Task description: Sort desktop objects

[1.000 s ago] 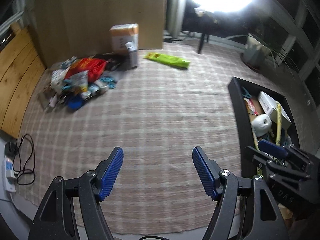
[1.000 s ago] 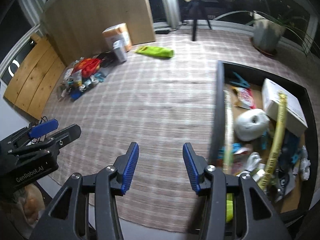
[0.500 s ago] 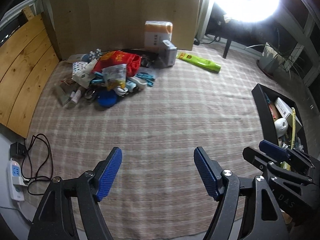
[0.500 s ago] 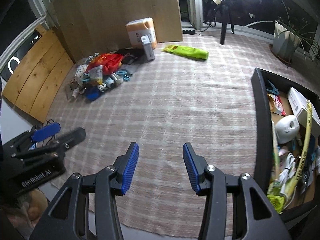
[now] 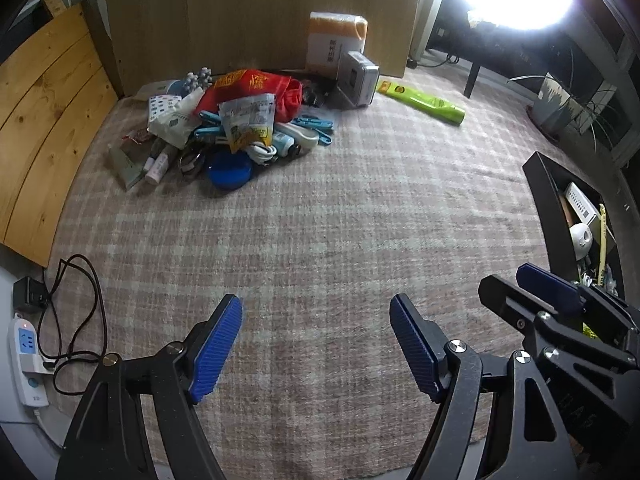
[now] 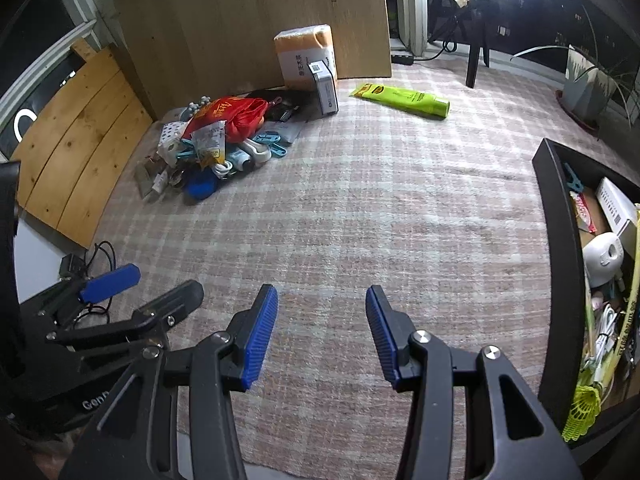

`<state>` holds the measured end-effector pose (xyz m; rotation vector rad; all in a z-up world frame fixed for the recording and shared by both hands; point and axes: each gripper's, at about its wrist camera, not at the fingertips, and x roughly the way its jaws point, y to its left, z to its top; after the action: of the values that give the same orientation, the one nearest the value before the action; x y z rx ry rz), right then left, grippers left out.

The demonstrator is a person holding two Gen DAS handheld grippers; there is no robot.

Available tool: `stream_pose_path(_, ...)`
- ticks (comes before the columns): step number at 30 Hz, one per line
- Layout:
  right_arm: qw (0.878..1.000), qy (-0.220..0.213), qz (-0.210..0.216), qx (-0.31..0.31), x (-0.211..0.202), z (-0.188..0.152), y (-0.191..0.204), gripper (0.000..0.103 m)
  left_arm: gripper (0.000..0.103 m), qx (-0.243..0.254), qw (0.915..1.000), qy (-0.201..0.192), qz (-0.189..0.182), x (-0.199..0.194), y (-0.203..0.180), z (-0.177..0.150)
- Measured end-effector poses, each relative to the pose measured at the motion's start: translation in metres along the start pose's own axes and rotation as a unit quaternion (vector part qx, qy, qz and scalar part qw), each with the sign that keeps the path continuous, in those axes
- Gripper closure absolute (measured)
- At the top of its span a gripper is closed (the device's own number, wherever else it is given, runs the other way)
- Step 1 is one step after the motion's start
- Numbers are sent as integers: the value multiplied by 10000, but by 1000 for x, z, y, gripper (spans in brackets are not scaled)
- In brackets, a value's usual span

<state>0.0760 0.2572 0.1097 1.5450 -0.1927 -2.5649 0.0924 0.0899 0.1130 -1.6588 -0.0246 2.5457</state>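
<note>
A pile of small desk objects [image 5: 228, 128] lies at the far left of the checked rug, with a red bag [image 5: 256, 88], a blue round lid [image 5: 230, 170] and blue clips; it also shows in the right wrist view [image 6: 218, 136]. A black bin [image 6: 554, 264] holding several sorted things stands at the right, also seen in the left wrist view [image 5: 546, 200]. My left gripper [image 5: 316, 344] is open and empty above the near rug. My right gripper [image 6: 322, 332] is open and empty beside it, left of the bin.
A green tube [image 5: 422, 100] lies alone on the rug at the back. An orange-and-white box [image 5: 336, 40] and a grey box [image 5: 356, 80] stand against a wooden board. A power strip with cables [image 5: 28, 352] lies at the near left. A potted plant [image 6: 588, 80] stands far right.
Both grippers have swung left, away from the bin and toward the pile, which is now larger and more central in view. Both stay open and empty.
</note>
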Motion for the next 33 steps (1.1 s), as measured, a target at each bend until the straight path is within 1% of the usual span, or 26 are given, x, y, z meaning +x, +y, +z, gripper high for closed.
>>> stream_pose_path(5,10000,34,-23,28,4,0,-2,58,28,-37,10000,-9,-1,2,0,0)
stream_pose_path(19,9998,163,-51,79,12,-1,-7,57,28,37,9997,-209,72,-3,-2,1)
stream_pose_path(22,9998,147,-50,77,12,0,-6,57,26,-2,9998,-170,105,-2,-1,3)
stream_pose_path(26,9999,136,-73,53,12,0,-5,57,26,-110,9997,-161,131,0,2,3)
stream_pose_path(30,9999,143,-71,66,12,0,-5,57,26,-38,9994,-326,91,-5,1,0)
stream_pose_path(33,9998,169,-49,88,14,0,-5,57,26,35,9995,-309,116,-4,-2,-1)
